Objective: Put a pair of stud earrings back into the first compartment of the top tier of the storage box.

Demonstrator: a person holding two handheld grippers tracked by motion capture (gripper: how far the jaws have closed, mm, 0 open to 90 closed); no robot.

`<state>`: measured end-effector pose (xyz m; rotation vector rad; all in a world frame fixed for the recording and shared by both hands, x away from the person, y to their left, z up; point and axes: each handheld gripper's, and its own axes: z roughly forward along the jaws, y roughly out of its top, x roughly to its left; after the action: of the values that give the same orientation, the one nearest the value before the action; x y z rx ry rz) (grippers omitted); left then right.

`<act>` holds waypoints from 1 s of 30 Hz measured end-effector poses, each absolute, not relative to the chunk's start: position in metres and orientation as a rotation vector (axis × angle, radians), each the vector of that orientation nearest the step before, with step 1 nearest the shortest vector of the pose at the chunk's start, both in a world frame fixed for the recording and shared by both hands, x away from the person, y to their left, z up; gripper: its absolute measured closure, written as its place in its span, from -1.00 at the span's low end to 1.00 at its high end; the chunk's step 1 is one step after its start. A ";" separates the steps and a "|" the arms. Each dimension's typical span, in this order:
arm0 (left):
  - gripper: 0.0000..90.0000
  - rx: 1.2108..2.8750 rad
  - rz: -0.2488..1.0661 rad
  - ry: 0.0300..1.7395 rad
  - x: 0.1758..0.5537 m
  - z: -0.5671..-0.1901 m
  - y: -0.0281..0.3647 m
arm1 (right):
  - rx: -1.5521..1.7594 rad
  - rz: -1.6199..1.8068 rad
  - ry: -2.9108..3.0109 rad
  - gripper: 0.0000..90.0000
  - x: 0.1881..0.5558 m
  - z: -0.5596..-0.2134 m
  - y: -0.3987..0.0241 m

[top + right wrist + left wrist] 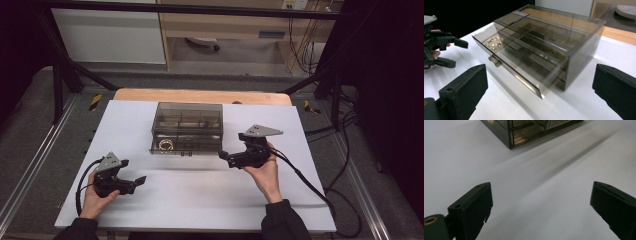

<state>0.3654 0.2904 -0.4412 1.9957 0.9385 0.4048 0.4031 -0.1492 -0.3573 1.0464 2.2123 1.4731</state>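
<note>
A smoky see-through drawer box (187,122) stands at the middle of the white table top (150,200). Its bottom drawer (506,70) is pulled out a little, and a gold bracelet (494,41) lies in the drawer's left end; the bracelet (165,145) also shows in the high view. My right gripper (232,146) hovers just right of the box's front corner, pointing left, and its jaws (540,82) stand wide open with nothing between them. My left gripper (133,171) rests at the front left, well short of the box (524,132), also open and empty (541,202).
A wooden strip (200,96) runs along the table's far edge. Black cables (320,195) trail off the right side. Metal frame rails (30,165) flank the table. In the right gripper view the left gripper (455,53) shows at the far left.
</note>
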 end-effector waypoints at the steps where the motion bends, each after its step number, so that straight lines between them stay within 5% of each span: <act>1: -0.91 1.996 0.405 0.939 0.365 -0.441 0.290 | 1.050 1.472 2.213 -0.99 0.402 -0.359 -0.153; 30: -0.91 2.006 0.405 0.935 0.365 -0.442 0.289 | 1.138 1.462 2.215 -0.99 0.375 -0.428 -0.242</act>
<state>0.3651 0.2886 -0.4418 2.0059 0.9348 0.4051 0.3752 -0.2417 -0.4283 1.1379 2.2149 1.4624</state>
